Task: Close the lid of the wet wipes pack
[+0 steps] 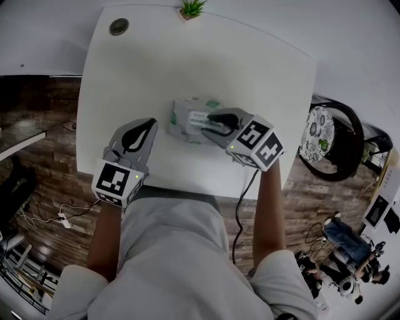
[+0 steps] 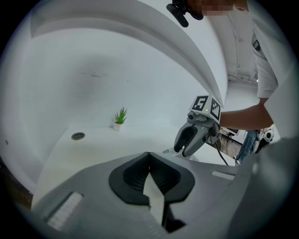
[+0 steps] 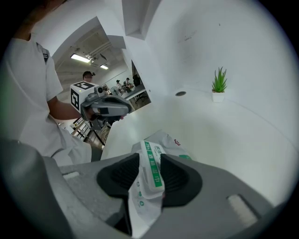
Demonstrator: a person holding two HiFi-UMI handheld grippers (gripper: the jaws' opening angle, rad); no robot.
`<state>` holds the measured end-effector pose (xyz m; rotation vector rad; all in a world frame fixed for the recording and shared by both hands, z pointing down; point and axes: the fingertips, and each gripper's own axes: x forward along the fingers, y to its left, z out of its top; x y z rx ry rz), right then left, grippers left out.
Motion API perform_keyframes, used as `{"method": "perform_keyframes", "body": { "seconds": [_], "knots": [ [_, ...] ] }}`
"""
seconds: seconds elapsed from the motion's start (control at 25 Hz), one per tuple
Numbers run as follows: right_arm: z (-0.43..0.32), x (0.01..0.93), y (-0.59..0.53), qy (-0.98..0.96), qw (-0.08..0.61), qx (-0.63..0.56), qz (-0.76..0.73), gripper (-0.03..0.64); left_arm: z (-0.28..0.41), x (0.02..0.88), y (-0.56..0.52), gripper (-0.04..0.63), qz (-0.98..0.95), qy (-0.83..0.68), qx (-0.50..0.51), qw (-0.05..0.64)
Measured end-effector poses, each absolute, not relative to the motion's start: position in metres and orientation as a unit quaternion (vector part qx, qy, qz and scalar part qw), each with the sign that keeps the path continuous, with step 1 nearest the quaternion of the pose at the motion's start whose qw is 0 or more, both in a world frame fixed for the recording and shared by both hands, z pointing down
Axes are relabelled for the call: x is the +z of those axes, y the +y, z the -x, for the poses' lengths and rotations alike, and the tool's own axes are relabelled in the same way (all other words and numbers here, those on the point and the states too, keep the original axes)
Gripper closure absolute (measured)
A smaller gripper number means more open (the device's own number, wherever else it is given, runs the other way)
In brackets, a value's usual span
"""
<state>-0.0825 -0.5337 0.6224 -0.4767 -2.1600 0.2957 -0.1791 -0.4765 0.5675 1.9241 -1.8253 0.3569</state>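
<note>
White bench [image 1: 156, 62], wet wipes pack [image 1: 187, 115] at its middle, both grippers over the bench.
My right gripper [image 1: 214, 120] has its fingers clamped on the end of the pack, a green-banded label pinched between the pads and the rest of the pack lying ahead of them. My left gripper [image 1: 147, 127] sits apart, left of the pack, fingers together at the tips and holding nothing. A potted plant [image 1: 192, 9] stands far beyond both.

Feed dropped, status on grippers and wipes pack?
Right gripper shut on wet wipes pack, lid state unclear. Left gripper shut, empty, apart from it. Potted plant at far edge, no obstruction.
</note>
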Motion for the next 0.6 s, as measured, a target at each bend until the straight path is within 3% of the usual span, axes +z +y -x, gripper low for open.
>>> {"method": "perform_keyframes", "body": {
  "seconds": [0.6],
  "knots": [
    [0.068,0.643,-0.513,-0.873,0.439,0.151,0.149,0.471,0.165,0.568,-0.462,0.595,-0.708,-0.654,0.136,0.227]
  ]
}}
